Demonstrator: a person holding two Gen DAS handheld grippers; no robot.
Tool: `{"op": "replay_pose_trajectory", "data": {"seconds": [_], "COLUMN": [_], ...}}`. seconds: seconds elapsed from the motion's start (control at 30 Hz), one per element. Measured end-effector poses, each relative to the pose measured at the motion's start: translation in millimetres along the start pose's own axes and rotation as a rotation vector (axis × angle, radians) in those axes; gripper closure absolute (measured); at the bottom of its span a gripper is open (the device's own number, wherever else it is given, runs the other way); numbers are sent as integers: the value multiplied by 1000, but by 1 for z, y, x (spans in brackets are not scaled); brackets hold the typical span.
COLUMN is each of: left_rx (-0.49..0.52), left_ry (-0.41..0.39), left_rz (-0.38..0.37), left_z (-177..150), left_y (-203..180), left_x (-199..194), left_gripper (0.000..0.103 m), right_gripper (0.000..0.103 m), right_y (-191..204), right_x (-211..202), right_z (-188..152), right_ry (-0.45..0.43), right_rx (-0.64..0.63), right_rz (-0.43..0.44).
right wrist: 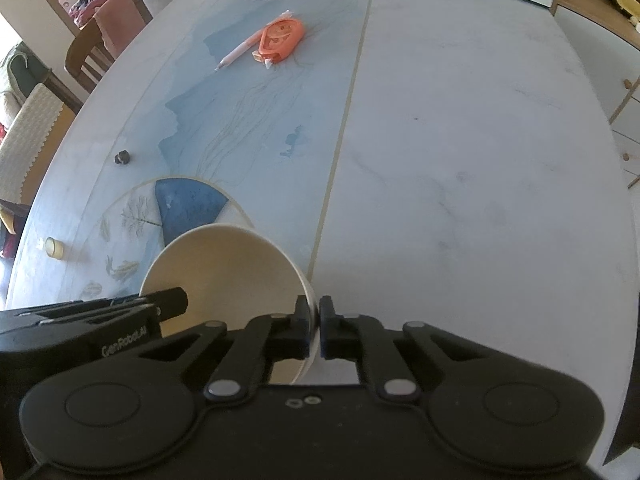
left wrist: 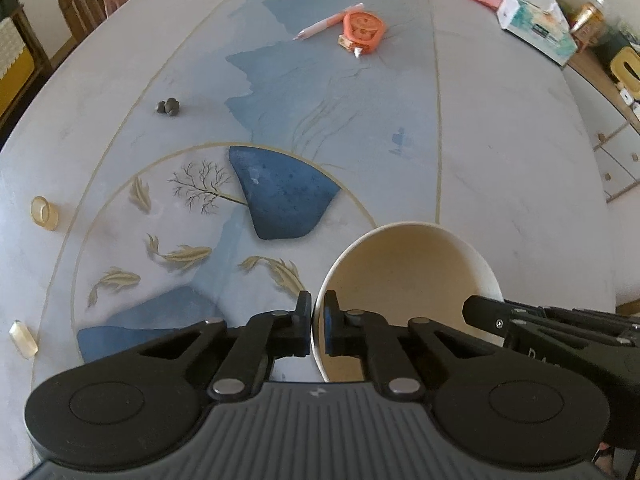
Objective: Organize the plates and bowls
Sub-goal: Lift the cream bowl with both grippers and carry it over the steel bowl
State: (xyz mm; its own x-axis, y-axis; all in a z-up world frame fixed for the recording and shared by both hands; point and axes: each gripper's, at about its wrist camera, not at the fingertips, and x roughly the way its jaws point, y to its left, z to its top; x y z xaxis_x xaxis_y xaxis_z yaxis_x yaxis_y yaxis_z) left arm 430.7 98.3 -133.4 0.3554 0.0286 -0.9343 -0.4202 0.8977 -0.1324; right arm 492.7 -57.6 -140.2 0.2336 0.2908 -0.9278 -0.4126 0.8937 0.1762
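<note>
Left wrist view: a cream-coloured, round, matte bowl (left wrist: pixel 408 280) sits near the bottom of the frame on a pale marble-look table (left wrist: pixel 500 140) printed with blue shapes, gold fish and thin gold arcs. The left gripper (left wrist: pixel 317 322) is clamped on the bowl's left rim, one black finger outside the wall and one inside. The right gripper (left wrist: pixel 484 312) enters from the right edge, its dark finger on the opposite rim.

Right wrist view: the same bowl (right wrist: pixel 224 268) lies at lower left, and the right gripper (right wrist: pixel 315 326) is pinched shut on its right rim, wall between the pads. The left gripper (right wrist: pixel 168 300) reaches in from the left.

The bowl looks thin-walled, stiff and light, perhaps melamine or ceramic; which one cannot be told. Its surface seems smooth, so a rim pinch could slip if tilted. Holding opposite rims with both claws seems the steadiest grip.

Farther off lie an orange plastic correction-tape dispenser (left wrist: pixel 362 28), a pink pen (left wrist: pixel 330 22), small dark round lumps (left wrist: pixel 168 107), a patterned tissue box (left wrist: pixel 538 26) and a wooden chair (right wrist: pixel 90 54).
</note>
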Motion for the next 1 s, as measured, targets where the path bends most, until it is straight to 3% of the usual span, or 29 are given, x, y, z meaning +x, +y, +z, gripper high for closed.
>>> {"op": "replay_pose_trajectory", "data": {"seconds": [0.47,1.0], "left_rx": [91,213], "left_ry": [-38,-69], "left_rz": [-43,-108], "left_z": [-37,-117], "left_y": [-20,-37], "left_x": [-69,-160], "left_gripper": [99,99], "right_gripper": [99,99], "right_y": [-1,0], "right_x": [-69,-164], "right_z": [-37,-121], "right_ry": [-48,-124], "right_rx": [27,71], "right_rz": [-19,-42]}}
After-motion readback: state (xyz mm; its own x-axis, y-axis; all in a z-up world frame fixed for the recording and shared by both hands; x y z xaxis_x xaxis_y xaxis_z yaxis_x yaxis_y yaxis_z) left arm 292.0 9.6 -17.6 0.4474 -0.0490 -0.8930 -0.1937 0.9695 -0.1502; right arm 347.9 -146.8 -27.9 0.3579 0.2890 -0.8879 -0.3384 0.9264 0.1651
